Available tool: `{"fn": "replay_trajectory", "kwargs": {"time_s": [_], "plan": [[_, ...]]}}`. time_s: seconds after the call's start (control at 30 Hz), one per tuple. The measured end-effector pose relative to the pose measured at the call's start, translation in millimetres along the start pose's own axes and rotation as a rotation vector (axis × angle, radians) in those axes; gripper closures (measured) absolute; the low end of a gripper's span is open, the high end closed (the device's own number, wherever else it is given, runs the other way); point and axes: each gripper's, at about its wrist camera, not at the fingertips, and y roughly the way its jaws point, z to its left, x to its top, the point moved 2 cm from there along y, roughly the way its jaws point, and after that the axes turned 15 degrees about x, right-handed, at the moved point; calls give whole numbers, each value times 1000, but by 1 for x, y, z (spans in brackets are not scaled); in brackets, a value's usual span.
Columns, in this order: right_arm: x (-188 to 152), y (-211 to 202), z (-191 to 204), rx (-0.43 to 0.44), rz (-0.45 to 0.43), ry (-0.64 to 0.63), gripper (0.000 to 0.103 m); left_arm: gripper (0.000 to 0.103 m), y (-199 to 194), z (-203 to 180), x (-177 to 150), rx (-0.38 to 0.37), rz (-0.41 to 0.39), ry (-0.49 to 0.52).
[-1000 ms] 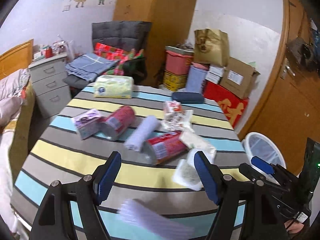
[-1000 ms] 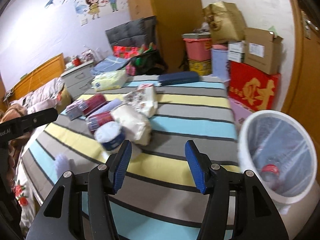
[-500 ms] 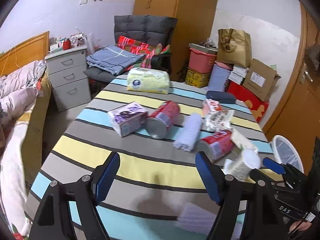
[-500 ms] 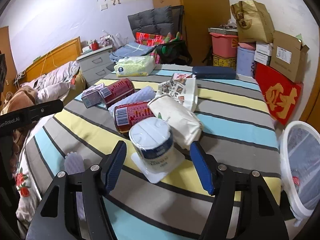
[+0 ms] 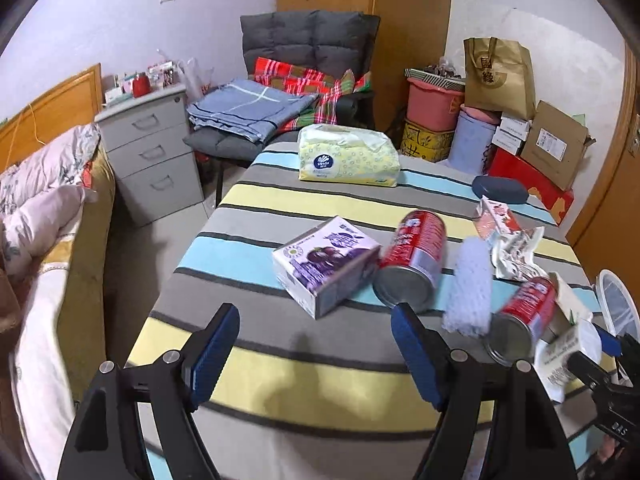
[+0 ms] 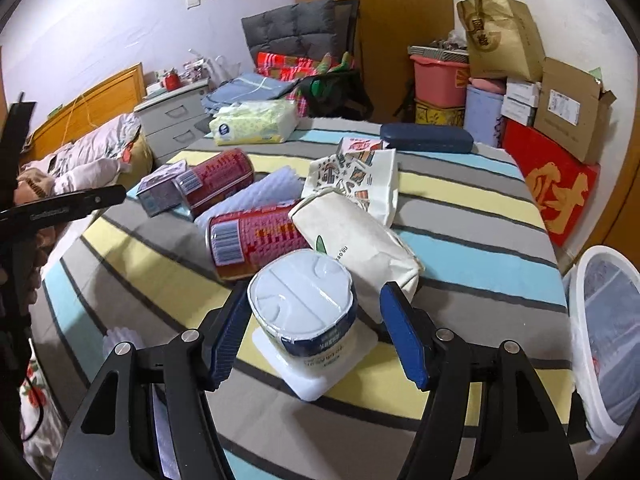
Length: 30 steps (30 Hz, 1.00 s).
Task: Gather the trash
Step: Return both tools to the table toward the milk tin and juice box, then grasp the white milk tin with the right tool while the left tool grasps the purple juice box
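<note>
Trash lies on a striped table: a purple carton, two red cans, a lilac foam roll, a white pouch, printed wrappers and a white cup with a foil lid. My right gripper is open, its jaws on either side of the cup, apart from it. My left gripper is open and empty above the table's near edge, short of the carton. A white bin with a clear liner stands at the table's right.
A tissue pack and a dark blue case lie at the table's far end. A bed and grey drawers are on the left. A chair with blankets and stacked boxes stand behind.
My right gripper moved forward from near the bin until the foil-lidded cup sits between its jaws. My left gripper swung left, so the carton and cans are now ahead of it.
</note>
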Motion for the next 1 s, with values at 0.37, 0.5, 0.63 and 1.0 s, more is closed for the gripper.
{"fn": "replay_trajectory", "kwargs": {"time_s": [0.37,0.5,0.63,1.0], "plan": [[3,4,-2,-1,-8,8,49,25,46,-2,21,-39,21,79],[4,5,-2,5,-12,13,49,25,57,-10,28,-41,0,135],[5,6,-4,12,-13,17,49,25,68,-14,35,-44,0,152],[5,5,-5,18,-17,16,49,32,84,-26,34,-79,47,155]]}}
